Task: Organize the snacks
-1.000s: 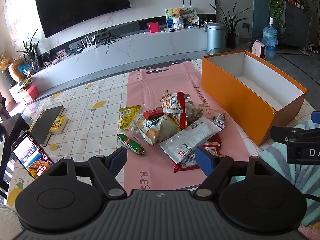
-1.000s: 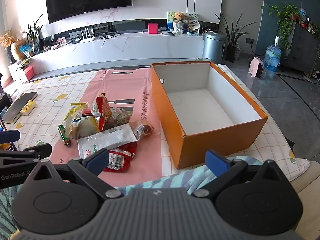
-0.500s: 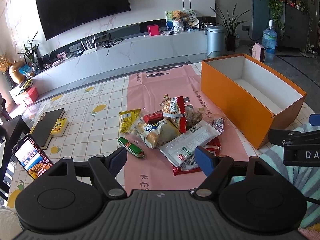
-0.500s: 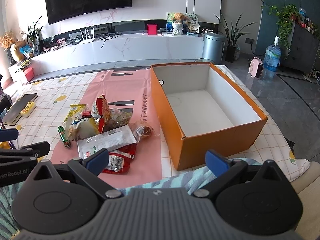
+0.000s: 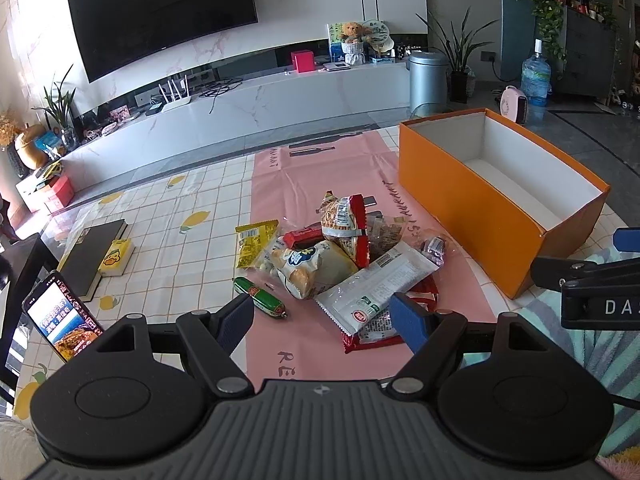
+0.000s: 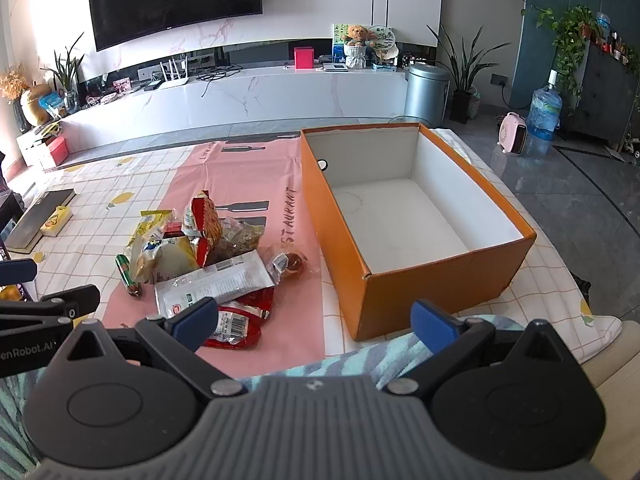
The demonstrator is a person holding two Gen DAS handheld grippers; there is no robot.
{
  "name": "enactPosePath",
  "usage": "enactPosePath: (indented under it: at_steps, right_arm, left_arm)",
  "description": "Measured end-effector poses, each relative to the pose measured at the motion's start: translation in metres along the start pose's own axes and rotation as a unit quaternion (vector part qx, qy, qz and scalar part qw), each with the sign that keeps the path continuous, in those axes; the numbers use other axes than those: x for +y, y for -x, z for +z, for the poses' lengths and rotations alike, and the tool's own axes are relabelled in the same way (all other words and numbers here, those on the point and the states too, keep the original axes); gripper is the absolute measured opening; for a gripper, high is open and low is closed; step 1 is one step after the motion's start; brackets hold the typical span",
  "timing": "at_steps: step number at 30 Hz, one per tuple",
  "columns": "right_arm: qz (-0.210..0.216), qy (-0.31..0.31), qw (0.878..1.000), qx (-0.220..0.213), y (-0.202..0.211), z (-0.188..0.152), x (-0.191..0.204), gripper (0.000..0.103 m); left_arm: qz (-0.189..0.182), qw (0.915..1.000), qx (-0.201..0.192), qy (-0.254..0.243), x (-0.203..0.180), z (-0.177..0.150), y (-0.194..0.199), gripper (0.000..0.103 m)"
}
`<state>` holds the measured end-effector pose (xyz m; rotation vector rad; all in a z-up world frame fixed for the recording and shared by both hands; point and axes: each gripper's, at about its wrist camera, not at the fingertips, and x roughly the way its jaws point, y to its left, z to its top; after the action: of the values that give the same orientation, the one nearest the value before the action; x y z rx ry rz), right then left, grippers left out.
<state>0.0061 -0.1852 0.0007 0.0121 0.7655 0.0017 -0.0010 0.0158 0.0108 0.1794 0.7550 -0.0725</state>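
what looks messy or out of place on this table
The snacks lie in a loose overlapping heap on the pink mat, while the orange box beside them is empty. A green sausage stick lies apart.

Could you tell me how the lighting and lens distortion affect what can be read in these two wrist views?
Left wrist view: strong daylight washes out the wall at upper left; fisheye curves the TV; the snack pile stays sharp. Right wrist view: even light shows the orange box interior plainly; glare sits on the white wrapper; edges bow and corners go dark.
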Motion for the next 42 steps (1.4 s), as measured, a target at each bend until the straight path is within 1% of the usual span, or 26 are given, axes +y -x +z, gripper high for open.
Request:
enactPosePath:
  at_steps: [8, 15, 17, 19, 22, 24, 26, 28, 31, 34, 37, 39, 41, 42]
  right_arm:
    - [0.010, -0.004, 1.000, 0.004, -0.009, 0.002, 0.001, 0.099]
    - [0.059, -0.005, 0.998, -0.007, -0.024, -0.003, 0.005, 0.098]
    - [0.074, -0.002, 0.997, -0.002, -0.032, -0.003, 0.009, 0.090]
    - [0.091, -0.004, 0.996, 0.011, -0.043, -0.003, 0.013, 0.079]
    - [0.112, -0.006, 0.993, 0.025, -0.059, 0.000, 0.019, 0.070]
    - [0.120, 0.001, 0.992, 0.030, -0.069, 0.005, 0.025, 0.067]
    - [0.127, 0.010, 0.991, 0.027, -0.079, 0.011, 0.031, 0.065]
    - [0.135, 0.021, 0.990, 0.025, -0.090, 0.018, 0.039, 0.065]
    - [0.145, 0.041, 0.988, 0.022, -0.105, 0.030, 0.050, 0.065]
    - [0.150, 0.061, 0.987, 0.023, -0.124, 0.039, 0.061, 0.062]
    - [0.156, 0.073, 0.985, 0.026, -0.144, 0.048, 0.071, 0.058]
    - [0.159, 0.079, 0.984, 0.026, -0.157, 0.052, 0.077, 0.058]
    - [0.161, 0.089, 0.983, 0.022, -0.169, 0.056, 0.084, 0.058]
    - [0.162, 0.095, 0.982, 0.021, -0.174, 0.057, 0.087, 0.058]
  left_arm:
    - [-0.005, 1.0000, 0.000, -0.005, 0.004, 0.003, -0.005, 0.091]
    - [-0.047, 0.9988, -0.010, -0.003, 0.016, 0.005, -0.014, 0.091]
    - [-0.057, 0.9983, -0.009, 0.001, 0.021, 0.005, -0.020, 0.091]
    - [-0.069, 0.9976, -0.008, 0.003, 0.024, 0.006, -0.026, 0.090]
    - [-0.076, 0.9970, -0.009, 0.003, 0.028, 0.009, -0.036, 0.085]
    - [-0.074, 0.9972, -0.006, 0.006, 0.032, 0.014, -0.045, 0.085]
    - [-0.070, 0.9974, 0.001, 0.019, 0.039, 0.018, -0.055, 0.085]
    - [-0.070, 0.9965, 0.008, 0.045, 0.047, 0.022, -0.066, 0.085]
    - [-0.077, 0.9921, 0.030, 0.095, 0.062, 0.027, -0.086, 0.085]
    - [-0.080, 0.9861, 0.049, 0.137, 0.073, 0.029, -0.106, 0.085]
    - [-0.083, 0.9815, 0.062, 0.160, 0.079, 0.031, -0.125, 0.085]
    - [-0.084, 0.9776, 0.075, 0.177, 0.083, 0.032, -0.140, 0.085]
    - [-0.093, 0.9713, 0.089, 0.200, 0.089, 0.030, -0.153, 0.085]
    - [-0.101, 0.9666, 0.098, 0.214, 0.093, 0.029, -0.161, 0.085]
